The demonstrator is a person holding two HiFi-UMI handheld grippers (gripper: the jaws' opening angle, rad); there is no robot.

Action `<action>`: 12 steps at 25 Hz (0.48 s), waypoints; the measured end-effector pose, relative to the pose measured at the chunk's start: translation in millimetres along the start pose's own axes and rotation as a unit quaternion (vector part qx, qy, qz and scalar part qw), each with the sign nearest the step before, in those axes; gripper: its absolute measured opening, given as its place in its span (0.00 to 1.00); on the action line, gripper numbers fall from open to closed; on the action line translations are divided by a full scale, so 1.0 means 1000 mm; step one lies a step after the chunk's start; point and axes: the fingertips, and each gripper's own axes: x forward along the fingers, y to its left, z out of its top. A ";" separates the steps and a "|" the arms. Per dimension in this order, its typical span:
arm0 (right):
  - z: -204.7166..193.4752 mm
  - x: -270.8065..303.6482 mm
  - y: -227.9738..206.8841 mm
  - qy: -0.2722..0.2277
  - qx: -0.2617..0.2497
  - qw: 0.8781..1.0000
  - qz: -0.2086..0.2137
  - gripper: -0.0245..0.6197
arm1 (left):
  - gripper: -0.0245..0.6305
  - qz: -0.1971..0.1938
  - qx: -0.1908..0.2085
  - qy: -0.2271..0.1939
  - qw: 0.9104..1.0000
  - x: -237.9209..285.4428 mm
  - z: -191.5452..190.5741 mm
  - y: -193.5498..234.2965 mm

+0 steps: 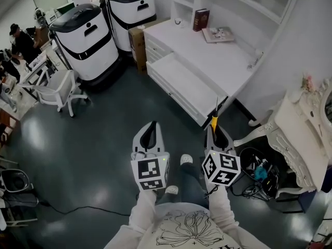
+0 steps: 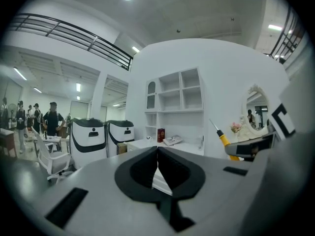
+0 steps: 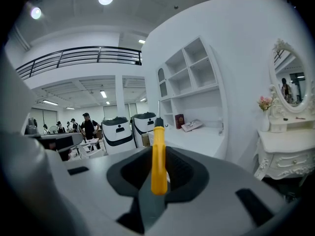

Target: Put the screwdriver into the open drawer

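Note:
A yellow-handled screwdriver (image 1: 214, 120) with a black collar and thin shaft sticks up from my right gripper (image 1: 215, 130), which is shut on its handle. In the right gripper view the screwdriver (image 3: 158, 156) stands upright between the dark pads. My left gripper (image 1: 151, 127) hangs beside it, shut and holding nothing; in its own view the left gripper's (image 2: 157, 154) pads meet at the tips. The open white drawer (image 1: 179, 82) is pulled out of the white desk (image 1: 218, 56) ahead of both grippers, some way off. The screwdriver (image 2: 222, 139) also shows in the left gripper view.
Two white-and-black machines (image 1: 85, 38) (image 1: 132, 14) stand left of the desk, next to a cardboard box (image 1: 137, 40). A white chair (image 1: 57, 90) is at the left. A red book (image 1: 201, 19) sits on the desk. An ornate white dressing table (image 1: 298, 134) and cables (image 1: 257, 173) are at the right. People stand far left.

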 end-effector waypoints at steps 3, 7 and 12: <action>0.002 0.022 -0.005 0.006 -0.002 1.000 0.005 0.16 | 0.05 0.004 -0.003 0.004 1.000 0.022 -0.002 0.001; 0.010 0.058 -0.019 0.008 -0.001 1.000 0.012 0.16 | 0.05 0.009 0.001 0.010 1.000 0.056 -0.003 -0.001; 0.028 0.107 -0.035 0.009 -0.004 1.000 0.023 0.16 | 0.05 0.016 0.004 0.009 1.000 0.106 0.007 -0.003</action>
